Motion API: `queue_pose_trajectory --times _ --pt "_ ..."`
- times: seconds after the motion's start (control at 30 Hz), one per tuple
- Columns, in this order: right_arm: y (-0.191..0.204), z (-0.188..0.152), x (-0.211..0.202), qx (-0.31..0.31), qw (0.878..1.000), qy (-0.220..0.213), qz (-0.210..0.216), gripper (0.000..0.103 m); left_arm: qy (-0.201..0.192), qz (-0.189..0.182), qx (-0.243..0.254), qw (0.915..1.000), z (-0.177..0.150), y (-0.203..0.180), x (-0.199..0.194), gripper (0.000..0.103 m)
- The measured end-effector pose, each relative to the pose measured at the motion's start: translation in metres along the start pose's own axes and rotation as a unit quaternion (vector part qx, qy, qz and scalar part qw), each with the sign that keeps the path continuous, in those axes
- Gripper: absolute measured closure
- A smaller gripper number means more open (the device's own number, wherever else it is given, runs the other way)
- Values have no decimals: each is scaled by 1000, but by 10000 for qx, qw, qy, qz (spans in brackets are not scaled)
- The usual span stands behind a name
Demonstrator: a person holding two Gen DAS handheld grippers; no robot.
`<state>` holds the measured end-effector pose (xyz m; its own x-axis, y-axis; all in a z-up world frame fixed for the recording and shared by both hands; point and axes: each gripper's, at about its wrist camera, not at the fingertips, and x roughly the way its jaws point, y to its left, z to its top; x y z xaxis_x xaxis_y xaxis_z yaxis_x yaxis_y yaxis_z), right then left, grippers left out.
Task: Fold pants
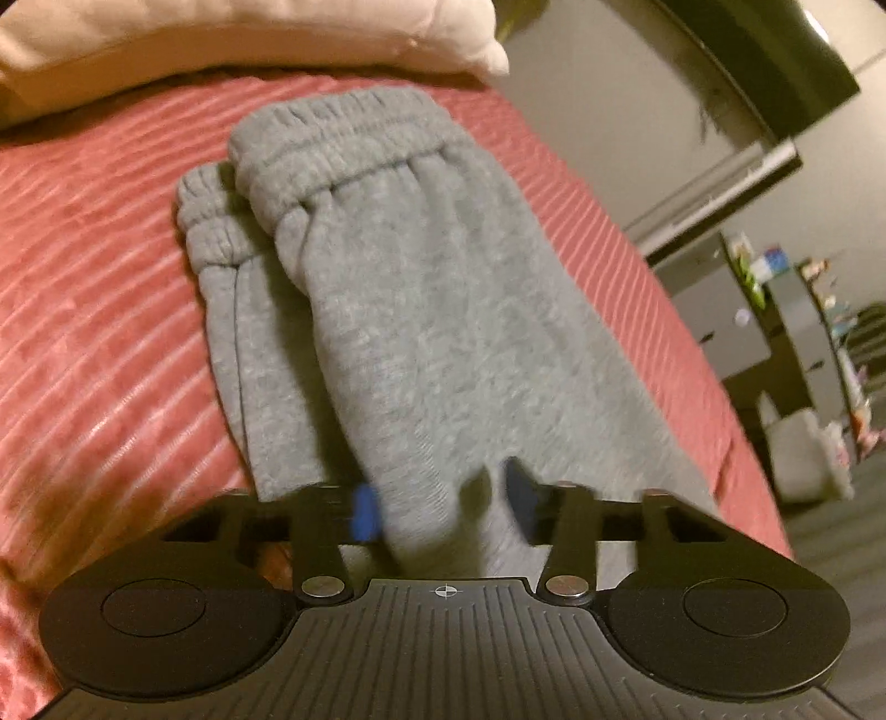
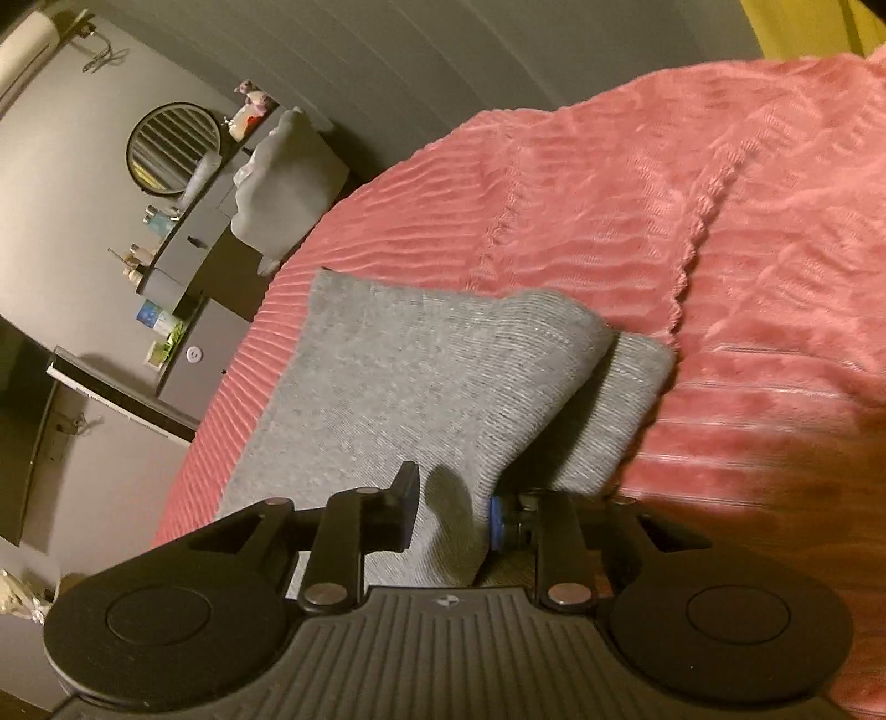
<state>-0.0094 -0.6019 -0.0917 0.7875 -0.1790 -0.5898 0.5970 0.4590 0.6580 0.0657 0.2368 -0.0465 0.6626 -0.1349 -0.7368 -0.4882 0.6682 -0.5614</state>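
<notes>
Grey sweatpants [image 1: 421, 310] lie folded lengthwise on a pink ribbed bedspread [image 1: 99, 277]. Their elastic waistband [image 1: 343, 138] is at the far end, with a gathered cuff [image 1: 207, 221] beside it. My left gripper [image 1: 440, 507] stands at the near end. A ridge of grey cloth sits between its blue pads [image 1: 362, 512], which are parted and blurred. In the right wrist view the sweatpants [image 2: 398, 376] show a folded end with the upper layer raised over the lower one. My right gripper [image 2: 454, 512] has a hump of that cloth between its parted fingers [image 2: 407, 498].
A pale pillow [image 1: 249, 33] lies at the head of the bed. Beyond the bed's edge stand a grey dresser [image 1: 775, 310] with small items and a white bag [image 1: 808, 454] on the floor. A round mirror [image 2: 173, 148] hangs above the dresser [image 2: 210, 232]. The bedspread [image 2: 692, 221] spreads wide to the right.
</notes>
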Motion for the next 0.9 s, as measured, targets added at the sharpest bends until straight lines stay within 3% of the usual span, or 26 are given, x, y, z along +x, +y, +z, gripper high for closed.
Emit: queue_pose_trajectory --times 0.03,0.1,0.2,0.27,0.33,0.4,0.43,0.47,0.5,0.53,0.67,0.73,0.77,0.9 --pt "-1 0 3 12 10000 8 -19 99 43 30 17 10000 0 -1 0 88" --pt "3 4 5 -81 9998 34 -164 98 -58 -81 11 10000 0 0 -11 90" --pt "19 9 -14 -653 9971 -346 -186 99 -309 -296 204 9989 -2 -4 -29 91" --pt "24 13 -27 -768 9951 -622 -53 99 -363 -202 294 9987 -2 -2 -33 91" --pt "19 13 -27 -832 9948 -581 28 98 -179 72 234 9995 -3 6 -27 86" --pt "11 10 -14 -1065 9930 -377 -355 96 301 445 81 9985 -5 14 -13 83" --pt "4 11 -6 -1077 9919 -145 -664 96 365 447 8 9983 -6 16 -15 81" --pt "-5 12 -4 -943 9929 -20 -723 96 306 427 -19 9986 -7 16 -20 75" --pt "-13 14 -11 -698 9962 -123 -502 94 251 523 23 9983 -7 13 -27 49" --pt "-17 16 -20 -554 9969 -261 -499 89 144 728 91 9972 -7 8 -37 31" --pt "-22 21 -44 -699 9931 -574 -748 79 -606 1140 865 9879 -19 -26 -78 19" --pt "-31 24 -47 -477 9952 -488 -707 69 -977 938 1193 9836 -31 -45 -90 5" --pt "-37 25 -46 -317 9966 -421 -626 69 -1056 779 1357 9820 -37 -55 -91 5" --pt "-49 20 -33 248 9991 -180 -300 65 -570 590 1774 9807 -65 -87 -56 5"
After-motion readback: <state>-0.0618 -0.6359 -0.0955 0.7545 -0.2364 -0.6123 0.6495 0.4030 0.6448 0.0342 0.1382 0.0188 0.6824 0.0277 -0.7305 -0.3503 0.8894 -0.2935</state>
